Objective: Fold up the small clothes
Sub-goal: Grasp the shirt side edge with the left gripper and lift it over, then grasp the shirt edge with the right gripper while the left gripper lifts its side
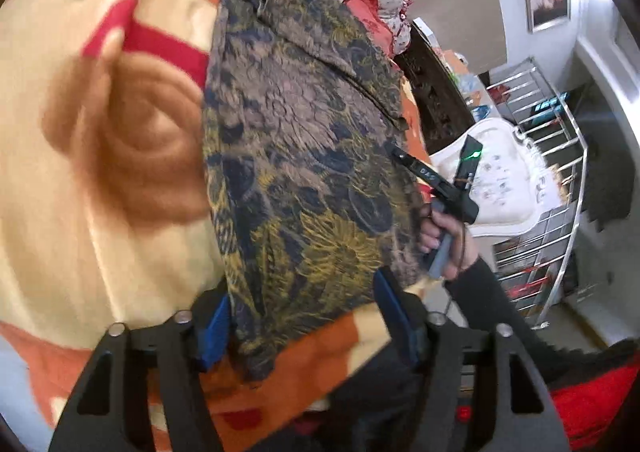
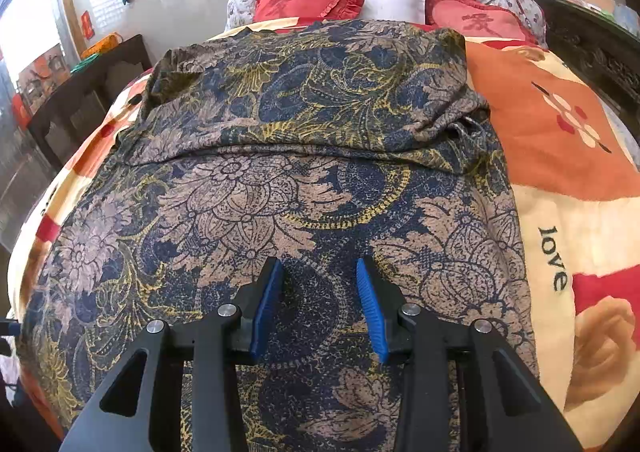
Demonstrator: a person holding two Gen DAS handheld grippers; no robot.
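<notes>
mid-fold on the floral garment (image 2: 280, 192), top already turned down. left gripper (image 1: 304, 316) spread astride the hem, right gripper (image 2: 320, 292) spread above cloth. next: pinch edges, fold across.

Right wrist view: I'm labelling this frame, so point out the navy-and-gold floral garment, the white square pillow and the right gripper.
Navy-and-gold floral garment (image 2: 280, 192), right wrist view: flat lower layer.
White square pillow (image 2: 394, 0), right wrist view: front face.
Right gripper (image 2: 320, 308), right wrist view: between the fingertips.
</notes>
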